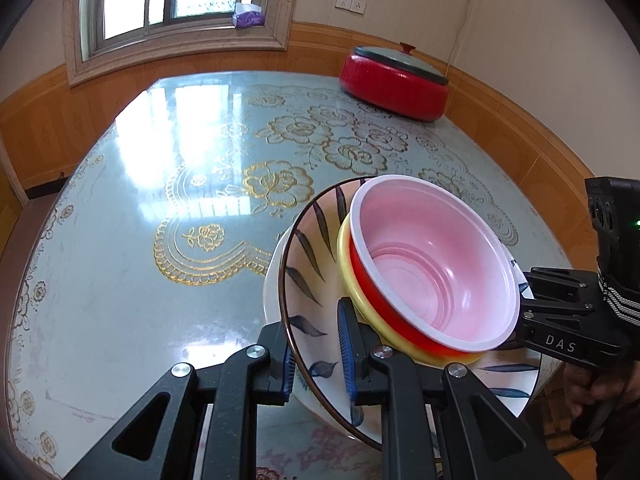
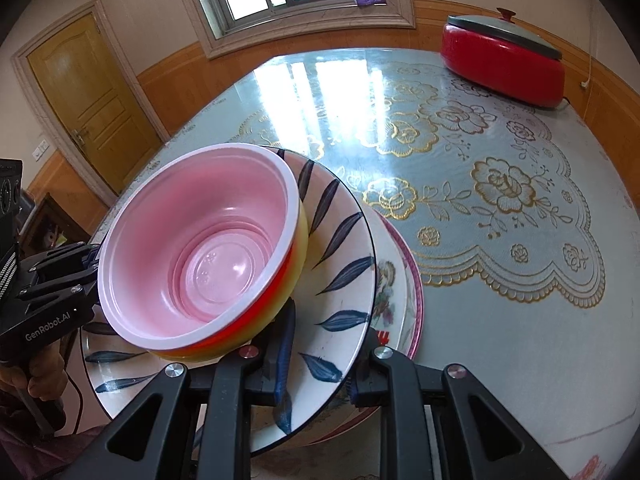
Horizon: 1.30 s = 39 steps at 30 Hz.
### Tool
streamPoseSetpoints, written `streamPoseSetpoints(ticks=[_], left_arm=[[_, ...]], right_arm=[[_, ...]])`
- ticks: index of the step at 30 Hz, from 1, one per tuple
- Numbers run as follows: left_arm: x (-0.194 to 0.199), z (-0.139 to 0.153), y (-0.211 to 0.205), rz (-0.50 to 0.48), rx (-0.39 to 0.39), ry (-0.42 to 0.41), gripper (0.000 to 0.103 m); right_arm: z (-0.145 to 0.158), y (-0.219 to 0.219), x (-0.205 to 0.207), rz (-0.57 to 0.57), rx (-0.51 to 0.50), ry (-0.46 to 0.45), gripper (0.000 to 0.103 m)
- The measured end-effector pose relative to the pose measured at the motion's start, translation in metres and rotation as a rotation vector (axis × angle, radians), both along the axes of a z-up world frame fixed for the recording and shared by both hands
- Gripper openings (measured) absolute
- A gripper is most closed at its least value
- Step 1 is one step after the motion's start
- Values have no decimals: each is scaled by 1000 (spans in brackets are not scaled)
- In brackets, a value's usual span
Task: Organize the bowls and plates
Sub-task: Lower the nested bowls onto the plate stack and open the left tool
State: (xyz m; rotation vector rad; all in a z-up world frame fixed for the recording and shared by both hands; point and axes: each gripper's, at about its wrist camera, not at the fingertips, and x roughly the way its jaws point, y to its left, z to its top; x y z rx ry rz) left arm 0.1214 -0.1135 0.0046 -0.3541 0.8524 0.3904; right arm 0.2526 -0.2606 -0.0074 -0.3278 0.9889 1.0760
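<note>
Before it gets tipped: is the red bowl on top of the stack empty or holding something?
Empty. The red bowl shows a bare pink inside down to its ribbed bottom in both wrist views.

Red bowl [image 1: 432,264], pink inside, nests in a yellow bowl [image 1: 352,280] on stacked plates [image 2: 340,240], lower centre, tilted.

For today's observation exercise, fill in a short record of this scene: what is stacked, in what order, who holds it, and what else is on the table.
top of stack: red bowl, pink inside, white rim
under it: yellow bowl
next: leaf plate with blue leaves
bottom: flower plate with pink rim
left gripper: shut on the stack's edge, one finger above the leaf plate, one below
right gripper: shut on the opposite edge
stack attitude: tilted
table: glossy, floral cover
also on table: red pot with grey lid, far corner
</note>
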Motion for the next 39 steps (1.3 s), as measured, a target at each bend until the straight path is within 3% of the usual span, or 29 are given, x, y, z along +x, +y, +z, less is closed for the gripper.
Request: streamPoseSetpoints(ticks=[8, 14, 19, 39], left_arm=[[6, -10, 6, -54, 7, 10, 18], [15, -15, 7, -118, -4, 10, 18], [17, -18, 10, -139, -26, 2, 18], [6, -11, 1, 2, 66, 21, 18]], right_arm=[[-5, -2, -10, -86, -12, -38, 20], [2, -8, -21, -163, -33, -137, 20], [2, -12, -19, -192, -23, -125, 20], [0, -12, -28, -189, -15, -147, 21]])
